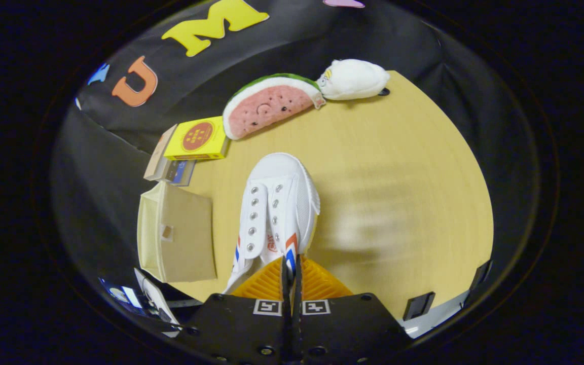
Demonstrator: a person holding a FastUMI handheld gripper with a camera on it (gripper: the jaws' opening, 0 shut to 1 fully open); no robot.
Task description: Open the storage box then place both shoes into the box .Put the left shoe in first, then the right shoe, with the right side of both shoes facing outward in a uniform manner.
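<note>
A: Jaws state?
B: The gripper [290,263] is clamped on the white shoe [277,213] at its heel collar.
A: Shoe position?
B: Held over the tabletop [398,177], beside the beige storage box [178,233].

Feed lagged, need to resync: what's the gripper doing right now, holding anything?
Gripper: closed, fingers pinching the side wall of the white canvas lace-up shoe near its heel opening; the shoe hangs ahead of them above the pale wooden table.

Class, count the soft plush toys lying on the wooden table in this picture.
2. The watermelon-slice plush lies beyond the white shoe that the gripper is shut on; the white plush sits beside it at the table's far edge.
</note>
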